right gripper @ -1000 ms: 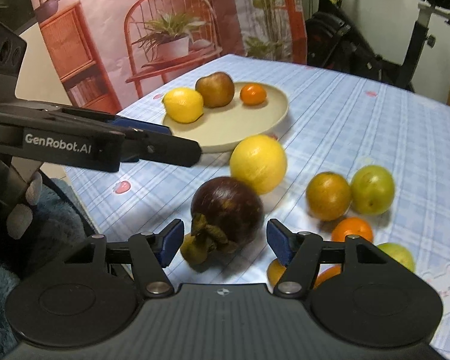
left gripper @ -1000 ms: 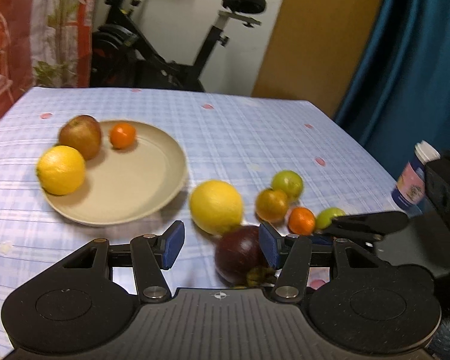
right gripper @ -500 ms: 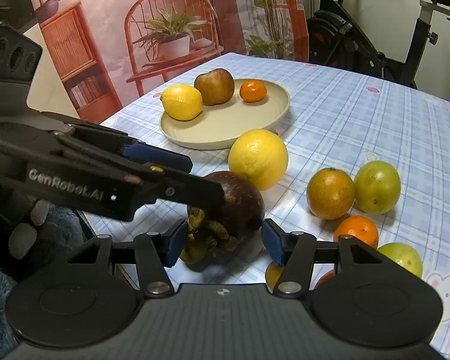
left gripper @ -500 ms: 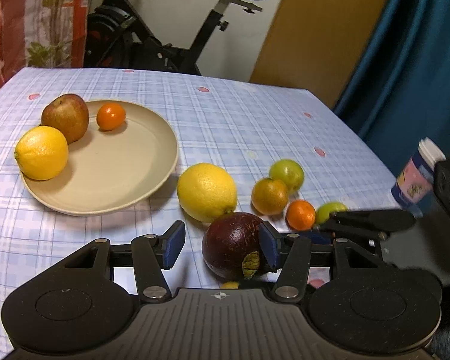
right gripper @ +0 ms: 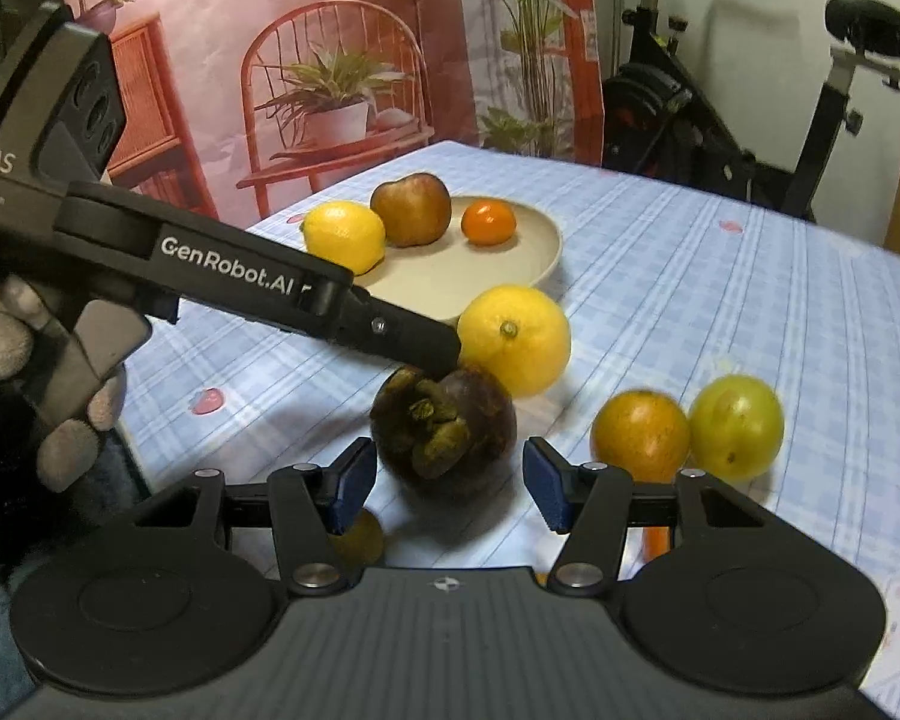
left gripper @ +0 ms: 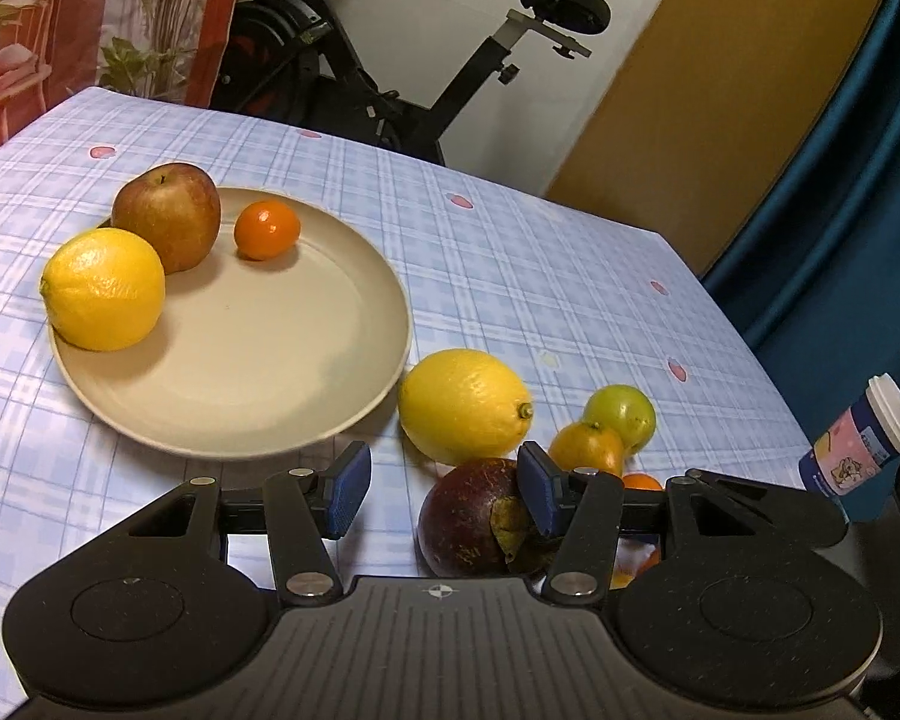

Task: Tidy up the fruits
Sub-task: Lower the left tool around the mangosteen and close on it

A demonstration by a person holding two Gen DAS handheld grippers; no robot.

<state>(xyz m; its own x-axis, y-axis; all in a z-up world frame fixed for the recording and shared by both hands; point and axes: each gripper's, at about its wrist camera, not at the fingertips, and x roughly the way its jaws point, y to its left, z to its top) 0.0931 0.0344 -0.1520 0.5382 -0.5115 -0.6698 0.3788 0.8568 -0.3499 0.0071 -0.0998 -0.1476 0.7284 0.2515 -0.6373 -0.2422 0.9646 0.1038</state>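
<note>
So far only a lemon [left gripper: 103, 288], an apple [left gripper: 167, 215] and a small orange [left gripper: 267, 230] sit on the plate [left gripper: 354, 384] at left, while both part-open claws, the left gripper [left gripper: 441, 489] and right gripper [right gripper: 444, 483], hold nothing around the mangosteen [right gripper: 444, 435] lying low-centre among the loose fruits.

black gripper [left gripper: 438, 495], blue-padded fingers [left gripper: 348, 489]

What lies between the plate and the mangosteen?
A loose lemon lies on the tablecloth between the plate and the mangosteen, clearest in the left wrist view.
</note>
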